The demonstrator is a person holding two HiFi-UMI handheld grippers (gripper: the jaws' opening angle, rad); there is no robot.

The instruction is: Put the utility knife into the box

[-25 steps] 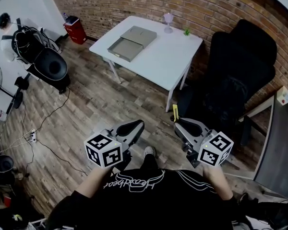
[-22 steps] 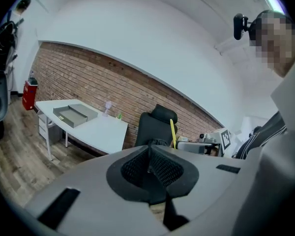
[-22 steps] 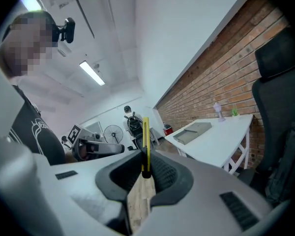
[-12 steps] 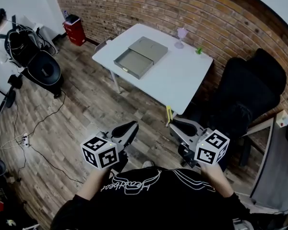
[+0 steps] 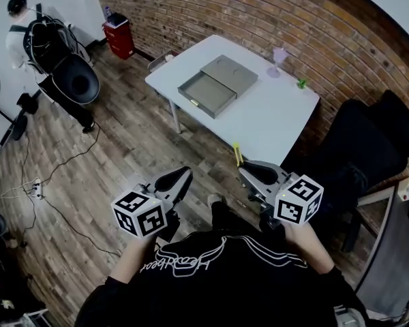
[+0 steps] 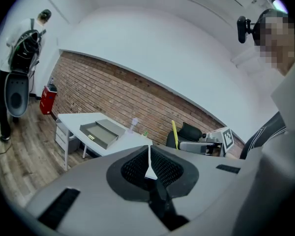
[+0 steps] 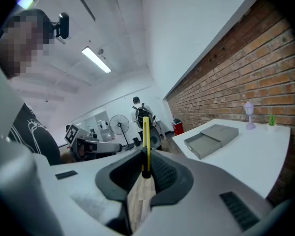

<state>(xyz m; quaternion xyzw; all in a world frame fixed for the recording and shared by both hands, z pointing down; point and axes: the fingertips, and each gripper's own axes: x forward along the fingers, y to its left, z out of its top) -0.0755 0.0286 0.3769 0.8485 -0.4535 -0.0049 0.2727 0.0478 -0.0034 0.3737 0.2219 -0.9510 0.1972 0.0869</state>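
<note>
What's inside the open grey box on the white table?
In the open grey box only bare grey floor shows, nothing lying on it. Its near wall hides a strip. The yellow utility knife is in the right tool.

I've got the yellow utility knife (image 5: 237, 154) on the grey right gripper (image 5: 245, 171), which carries black-and-white square markers. The box (image 5: 218, 85) reads olive-grey on a white table (image 5: 273, 118). There's a red-brown brick wall (image 5: 259, 12), a brown wood-plank floor (image 5: 123, 142), a red bin (image 5: 120, 36) and a black chair (image 5: 375, 148).
</note>
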